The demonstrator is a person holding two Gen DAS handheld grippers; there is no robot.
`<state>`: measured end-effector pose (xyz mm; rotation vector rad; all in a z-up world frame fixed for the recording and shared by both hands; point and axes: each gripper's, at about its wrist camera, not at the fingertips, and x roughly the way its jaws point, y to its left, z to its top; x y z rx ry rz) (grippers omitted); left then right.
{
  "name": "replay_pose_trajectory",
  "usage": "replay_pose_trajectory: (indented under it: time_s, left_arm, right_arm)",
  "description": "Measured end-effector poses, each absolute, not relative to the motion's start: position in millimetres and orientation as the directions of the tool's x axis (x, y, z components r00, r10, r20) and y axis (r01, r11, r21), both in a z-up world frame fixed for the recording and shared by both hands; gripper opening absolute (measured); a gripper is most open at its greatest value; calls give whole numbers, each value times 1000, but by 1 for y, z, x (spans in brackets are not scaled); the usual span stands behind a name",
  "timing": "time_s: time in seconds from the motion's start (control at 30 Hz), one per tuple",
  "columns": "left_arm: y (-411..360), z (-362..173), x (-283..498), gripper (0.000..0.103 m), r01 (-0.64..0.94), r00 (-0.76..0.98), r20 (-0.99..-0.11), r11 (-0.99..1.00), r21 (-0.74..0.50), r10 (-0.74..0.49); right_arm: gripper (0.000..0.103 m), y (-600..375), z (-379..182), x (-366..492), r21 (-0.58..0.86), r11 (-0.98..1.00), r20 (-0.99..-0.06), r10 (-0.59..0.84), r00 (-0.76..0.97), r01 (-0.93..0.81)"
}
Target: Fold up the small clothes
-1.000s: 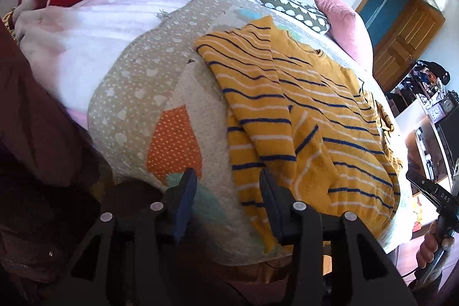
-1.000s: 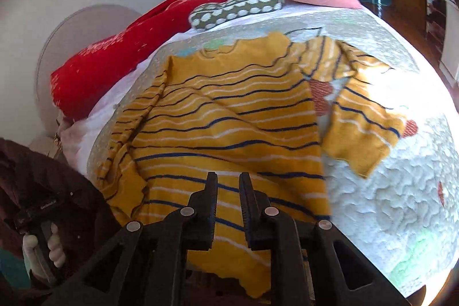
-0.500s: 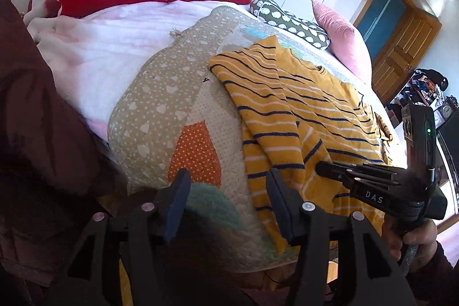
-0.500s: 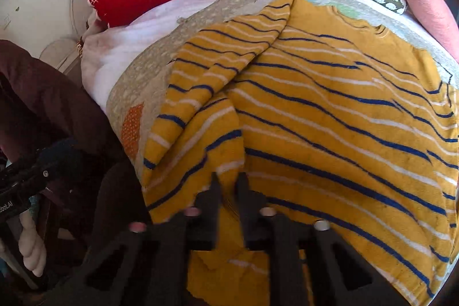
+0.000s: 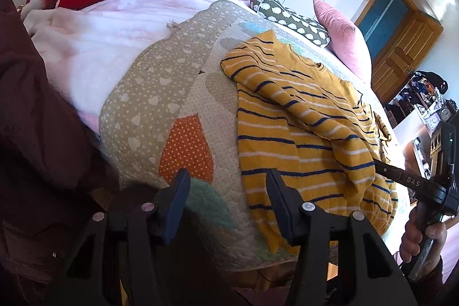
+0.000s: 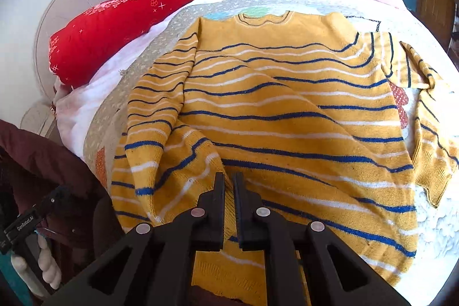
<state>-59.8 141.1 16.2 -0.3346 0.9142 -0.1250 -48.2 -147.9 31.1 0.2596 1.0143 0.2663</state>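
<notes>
Currently a yellow striped sweater (image 6: 287, 116) lies spread on the quilt (image 5: 160, 93) of a bed, its sleeve (image 5: 301, 111) folded across the body and pinched in the closed right gripper (image 6: 229, 185), while the left gripper (image 5: 226, 191) hovers open over the quilt edge.

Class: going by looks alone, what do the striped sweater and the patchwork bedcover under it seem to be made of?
Striped sweater: seemingly knitted yarn, soft and matte; fuzzy stripes and a ribbed cuff show. Patchwork bedcover: probably quilted cotton, matte; stitched puckered patches show. Exact fibres cannot be told.
</notes>
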Motion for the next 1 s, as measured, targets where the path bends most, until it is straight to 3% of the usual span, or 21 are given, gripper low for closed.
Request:
replay_pose_trajectory:
  time_s: [0.1,0.17,0.23,0.4,0.53,0.57,0.6,0.8,1.0]
  left_arm:
    - [139,17,-60,54,-33,606,-757,943,-332,-246]
    - [138,17,-60,54,-32,609,-755,944,-329,-243]
    - [139,18,-61,54,-32,611,-753,943,-331,-244]
    - [142,18,-62,54,-33,612,-749,939,-343,-252]
    - [142,18,-62,54,-32,610,-751,939,-342,-253]
    - [142,18,-62,54,-31,609,-752,939,-342,-254]
    - [142,19,-62,54,-28,607,-753,940,-341,-255]
    - [136,32,-52,54,7,611,-742,940,-342,-275]
    - [124,42,-36,56,42,614,-730,937,-348,-299]
  right_arm:
    - [8,-142,41,-50,332,931,-771,359,526,-150]
    - [22,-135,46,-51,338,922,-751,386,536,-190]
    - [45,-124,50,-51,344,912,-741,411,532,-225]
    - [48,-102,51,-57,342,893,-733,448,511,-292]
    - [48,-80,39,-58,178,934,-794,322,515,-309]
    - [39,-76,34,-56,144,939,-814,293,502,-314]
    - [4,-74,32,-53,144,934,-824,296,482,-327]
    - [4,-116,91,-24,230,925,-747,367,555,-303]
    - [4,-188,123,-2,285,947,-702,311,641,-147]
